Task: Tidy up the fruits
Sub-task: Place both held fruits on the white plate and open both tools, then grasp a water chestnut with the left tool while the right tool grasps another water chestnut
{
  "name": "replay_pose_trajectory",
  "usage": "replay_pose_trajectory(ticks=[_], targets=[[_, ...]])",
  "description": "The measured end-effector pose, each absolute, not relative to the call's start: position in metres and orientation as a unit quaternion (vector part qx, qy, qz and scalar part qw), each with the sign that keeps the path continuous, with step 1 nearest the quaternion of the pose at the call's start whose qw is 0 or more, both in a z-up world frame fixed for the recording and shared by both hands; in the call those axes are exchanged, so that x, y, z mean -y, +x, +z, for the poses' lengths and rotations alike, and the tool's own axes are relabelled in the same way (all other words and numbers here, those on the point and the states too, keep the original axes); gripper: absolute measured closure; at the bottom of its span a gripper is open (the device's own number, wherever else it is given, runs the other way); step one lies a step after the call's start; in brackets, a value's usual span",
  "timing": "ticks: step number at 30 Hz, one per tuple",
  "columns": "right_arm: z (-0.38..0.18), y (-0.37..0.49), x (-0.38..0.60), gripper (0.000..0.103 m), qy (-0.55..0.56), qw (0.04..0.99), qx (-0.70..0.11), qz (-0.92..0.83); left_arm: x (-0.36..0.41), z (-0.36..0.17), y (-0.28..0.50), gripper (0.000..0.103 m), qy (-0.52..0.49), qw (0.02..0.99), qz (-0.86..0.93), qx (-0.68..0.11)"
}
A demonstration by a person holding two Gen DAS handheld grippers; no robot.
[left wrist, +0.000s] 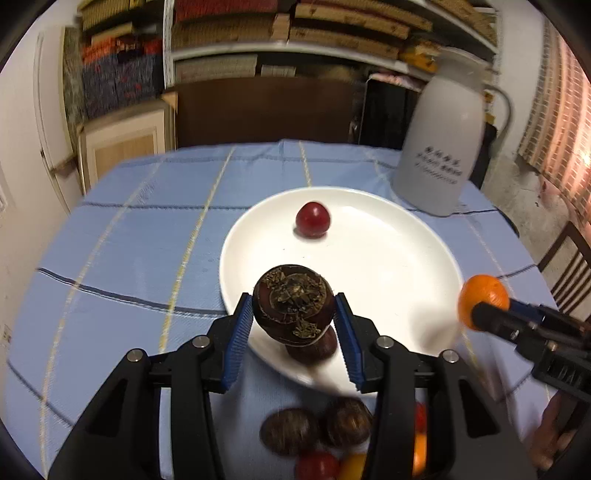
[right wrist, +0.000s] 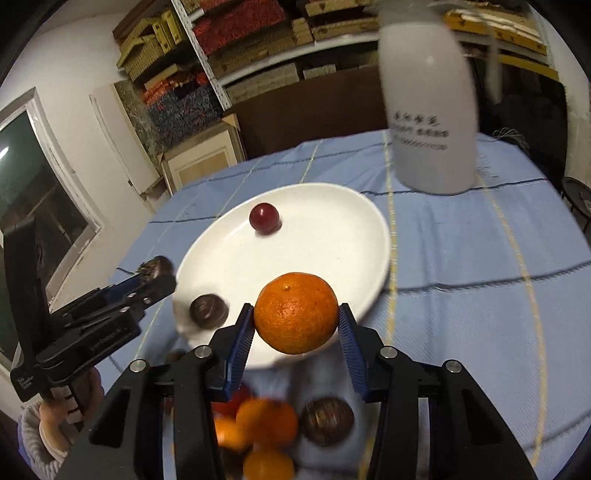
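My left gripper (left wrist: 293,314) is shut on a dark brown water chestnut (left wrist: 293,304) and holds it above the near rim of the white plate (left wrist: 388,266). My right gripper (right wrist: 297,323) is shut on an orange mandarin (right wrist: 296,317) over the plate's (right wrist: 332,243) near edge. On the plate lie a small red fruit (left wrist: 313,219), also in the right wrist view (right wrist: 264,218), and a brown water chestnut (right wrist: 208,311). Loose chestnuts (left wrist: 290,430), mandarins (right wrist: 266,421) and red fruits (left wrist: 317,465) lie on the cloth below the grippers.
A blue checked tablecloth (left wrist: 129,240) covers the table. A tall white thermos jug (left wrist: 443,136) stands at the back right, close behind the plate. Shelves with stacked boxes (left wrist: 229,33) fill the wall beyond. A wooden chair (left wrist: 569,266) stands at the right.
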State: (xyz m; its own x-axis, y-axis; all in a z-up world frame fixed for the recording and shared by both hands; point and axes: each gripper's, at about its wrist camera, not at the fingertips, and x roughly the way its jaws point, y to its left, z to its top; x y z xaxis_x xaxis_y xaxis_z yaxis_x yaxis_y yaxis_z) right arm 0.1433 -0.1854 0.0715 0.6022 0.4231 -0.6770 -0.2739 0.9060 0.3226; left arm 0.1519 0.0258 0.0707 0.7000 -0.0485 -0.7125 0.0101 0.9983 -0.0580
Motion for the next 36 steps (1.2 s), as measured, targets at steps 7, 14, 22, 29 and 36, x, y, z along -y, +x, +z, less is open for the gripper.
replay_pose_trajectory(ticks=[7, 14, 22, 29, 36], targets=[[0.052, 0.164, 0.175, 0.046, 0.094, 0.885, -0.411, 0.199, -0.034, 0.045, 0.169, 0.052, -0.028, 0.915, -0.018, -0.402], [0.072, 0.130, 0.193, 0.039, 0.093, 0.906, -0.367, 0.190, -0.042, 0.066, 0.123, 0.030, -0.023, 0.935, 0.003, -0.354], [0.049, 0.086, 0.211, 0.031, 0.091, 0.899, -0.388, 0.182, -0.052, 0.043, 0.071, 0.019, -0.022, 0.924, 0.046, -0.379], [0.047, 0.055, 0.221, 0.017, 0.094, 0.904, -0.379, 0.172, -0.051, 0.033, 0.048, 0.014, -0.027, 0.920, 0.050, -0.387], [0.041, 0.049, 0.219, 0.016, 0.084, 0.901, -0.388, 0.173, -0.037, 0.027, 0.053, 0.014, 0.002, 0.919, 0.047, -0.392]])
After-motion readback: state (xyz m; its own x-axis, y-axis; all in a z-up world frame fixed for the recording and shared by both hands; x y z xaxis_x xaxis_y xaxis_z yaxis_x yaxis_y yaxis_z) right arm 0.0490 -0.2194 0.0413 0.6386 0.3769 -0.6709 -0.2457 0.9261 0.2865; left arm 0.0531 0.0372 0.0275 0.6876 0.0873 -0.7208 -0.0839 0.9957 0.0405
